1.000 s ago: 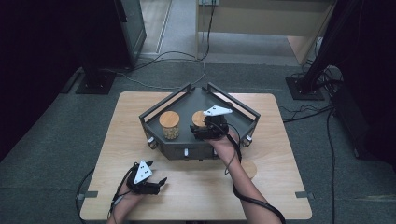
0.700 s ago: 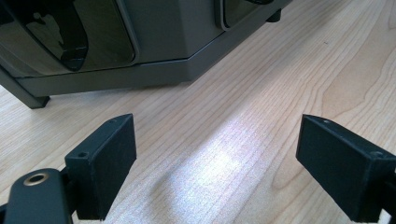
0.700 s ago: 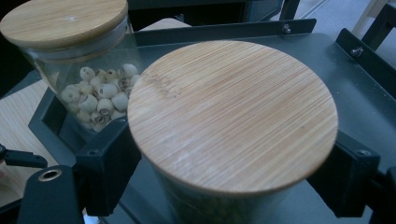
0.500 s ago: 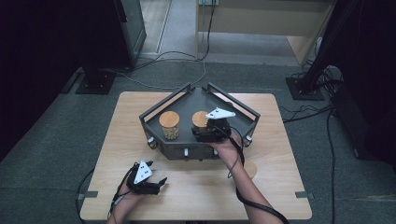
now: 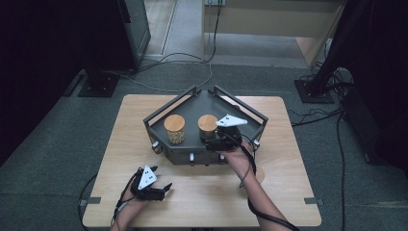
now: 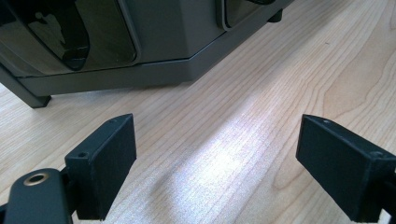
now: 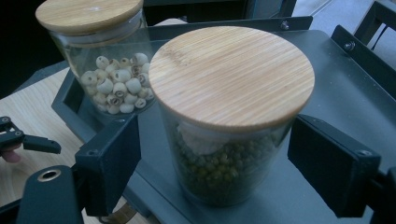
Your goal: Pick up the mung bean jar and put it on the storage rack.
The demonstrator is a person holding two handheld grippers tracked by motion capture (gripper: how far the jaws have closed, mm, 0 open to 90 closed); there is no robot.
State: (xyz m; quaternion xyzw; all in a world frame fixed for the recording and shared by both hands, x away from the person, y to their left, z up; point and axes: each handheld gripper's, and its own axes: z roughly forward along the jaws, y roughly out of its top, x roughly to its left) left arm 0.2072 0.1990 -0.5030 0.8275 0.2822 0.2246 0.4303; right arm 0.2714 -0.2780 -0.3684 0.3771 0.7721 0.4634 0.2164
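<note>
Inside the dark tray (image 5: 250,113), my right gripper (image 7: 212,154) is straddling the green-bean jar (image 7: 224,121), its jaws having just been opening; both pads are standing clear of the glass, the jar between them. Beside it the white-seed jar (image 7: 109,60) is sitting farther back. My left gripper (image 6: 215,158) is resting wide open over the wooden table (image 6: 289,74), gripping nothing.

No readable text, label, brand, number or sign on anything here
</note>
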